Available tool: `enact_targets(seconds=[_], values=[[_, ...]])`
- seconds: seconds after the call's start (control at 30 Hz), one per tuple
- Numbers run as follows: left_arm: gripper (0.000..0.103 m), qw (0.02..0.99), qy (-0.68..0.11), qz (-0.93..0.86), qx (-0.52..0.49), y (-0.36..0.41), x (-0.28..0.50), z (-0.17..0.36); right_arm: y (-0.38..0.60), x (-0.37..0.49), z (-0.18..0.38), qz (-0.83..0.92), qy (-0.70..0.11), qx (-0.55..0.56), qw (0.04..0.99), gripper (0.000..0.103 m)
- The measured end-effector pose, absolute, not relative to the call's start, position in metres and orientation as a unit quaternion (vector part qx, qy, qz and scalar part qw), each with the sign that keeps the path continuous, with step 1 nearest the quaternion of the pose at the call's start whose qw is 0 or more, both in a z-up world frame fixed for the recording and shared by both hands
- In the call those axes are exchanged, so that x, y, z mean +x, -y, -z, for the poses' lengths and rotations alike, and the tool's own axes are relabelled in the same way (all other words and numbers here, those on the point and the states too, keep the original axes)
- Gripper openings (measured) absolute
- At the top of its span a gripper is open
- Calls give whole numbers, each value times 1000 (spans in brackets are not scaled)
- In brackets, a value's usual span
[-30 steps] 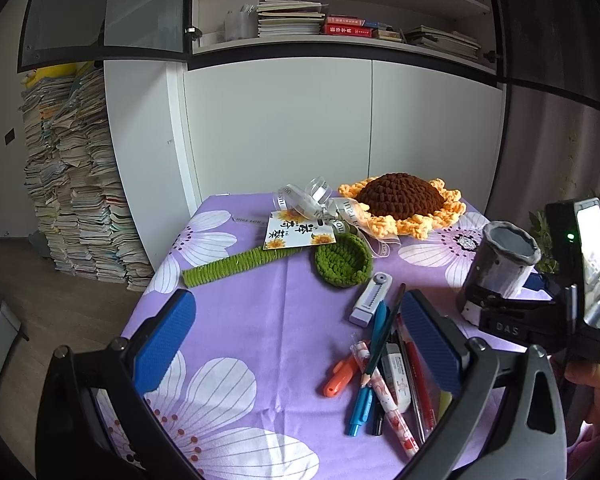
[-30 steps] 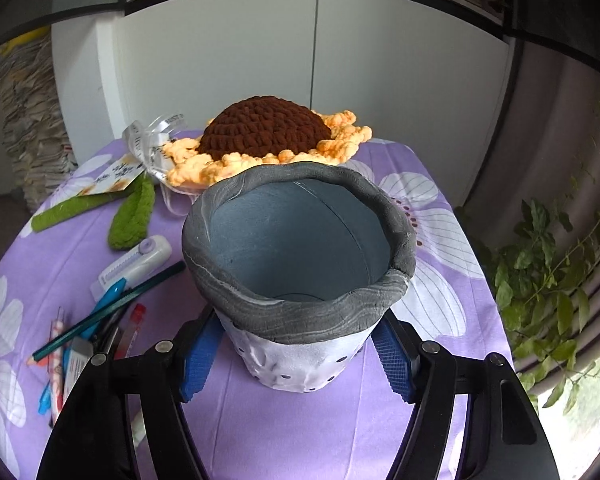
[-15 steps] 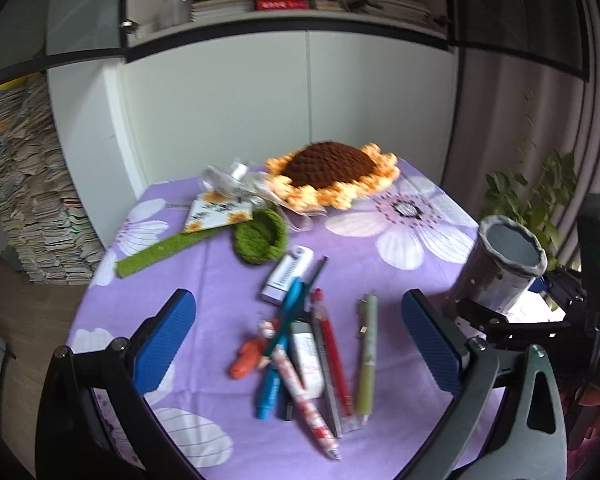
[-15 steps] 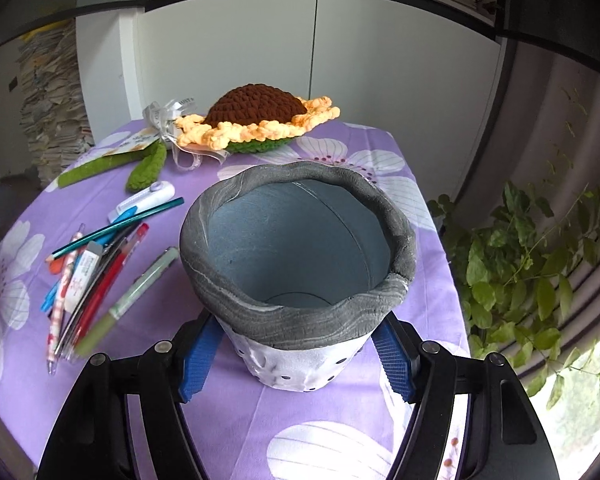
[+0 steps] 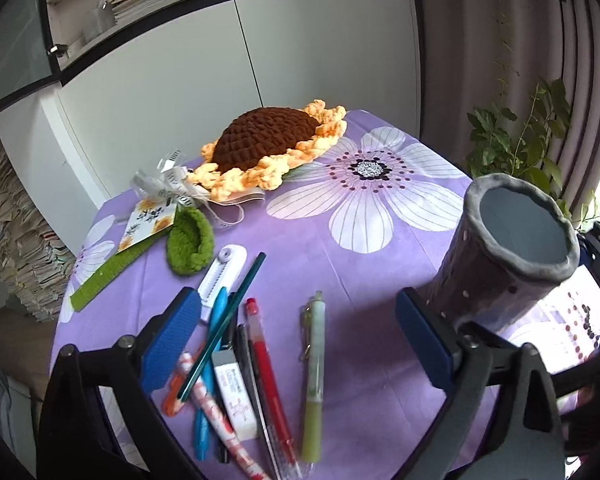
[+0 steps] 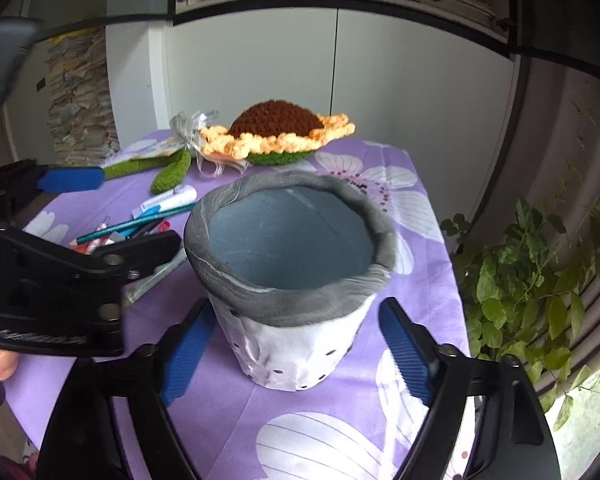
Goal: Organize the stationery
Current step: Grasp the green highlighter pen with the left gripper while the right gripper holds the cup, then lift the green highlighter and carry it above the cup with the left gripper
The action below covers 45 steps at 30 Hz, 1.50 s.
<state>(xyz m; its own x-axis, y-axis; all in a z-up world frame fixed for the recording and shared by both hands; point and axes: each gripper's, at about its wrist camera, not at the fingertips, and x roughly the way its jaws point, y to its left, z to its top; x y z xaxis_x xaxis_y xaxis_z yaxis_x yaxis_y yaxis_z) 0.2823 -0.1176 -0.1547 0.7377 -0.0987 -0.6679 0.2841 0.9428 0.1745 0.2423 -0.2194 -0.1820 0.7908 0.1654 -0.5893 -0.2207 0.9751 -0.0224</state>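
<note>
A grey felt pen holder (image 6: 296,276) stands upright on the purple flowered tablecloth (image 6: 340,420); it also shows in the left wrist view (image 5: 512,256). My right gripper (image 6: 296,350) is open, its blue pads standing just off both sides of the holder. A pile of pens (image 5: 256,344) lies on the cloth: a red pen (image 5: 266,364), a green pen (image 5: 314,380), a teal pencil (image 5: 224,324), an eraser (image 5: 234,392) and a white correction tape (image 5: 224,272). My left gripper (image 5: 296,344) is open and empty, hovering over the pile.
A crochet sunflower (image 5: 272,144) with a green stem (image 5: 104,276), leaf (image 5: 190,240) and ribbon tag lies at the back. A potted plant (image 6: 540,272) stands off the table's right edge. White cabinets and paper stacks (image 6: 80,96) lie behind.
My left gripper has swung right and dropped closer over the pens. My right gripper has opened off the holder, which now stands on the cloth.
</note>
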Motion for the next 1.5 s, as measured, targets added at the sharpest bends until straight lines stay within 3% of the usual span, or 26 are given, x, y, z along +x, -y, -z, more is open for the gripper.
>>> enact_targets(seconds=[0.1, 0.27, 0.33, 0.4, 0.53, 0.8, 0.93, 1.03, 1.07, 1.1, 1.2, 1.5], values=[[82, 913, -372, 112, 123, 118, 293, 158, 227, 235, 181, -116, -293, -31, 949, 88], [81, 907, -385, 114, 124, 121, 298, 165, 239, 240, 189, -125, -311, 13, 942, 88], [74, 898, -402, 127, 121, 121, 302, 170, 242, 244, 191, -129, -320, 33, 938, 88], [58, 890, -421, 133, 113, 119, 306, 175, 243, 245, 192, -130, -324, 46, 936, 88], [57, 883, -440, 133, 93, 112, 313, 181, 239, 246, 193, -140, -327, 39, 934, 77], [57, 879, -445, 146, 88, 115, 316, 183, 239, 250, 197, -153, -340, 43, 927, 78], [55, 877, -446, 152, 92, 117, 317, 186, 243, 252, 197, -155, -340, 50, 926, 72], [38, 873, -451, 158, 95, 121, 321, 189, 243, 252, 198, -152, -341, 51, 926, 72], [25, 871, -454, 159, 96, 121, 324, 190, 241, 252, 197, -150, -342, 45, 927, 72], [20, 869, -460, 158, 95, 122, 326, 193, 238, 252, 197, -147, -342, 36, 927, 72], [14, 869, -462, 156, 83, 118, 330, 192, 236, 251, 197, -145, -342, 30, 928, 72], [13, 888, -430, 156, 47, 98, 315, 163, 238, 252, 197, -144, -343, 33, 928, 72]])
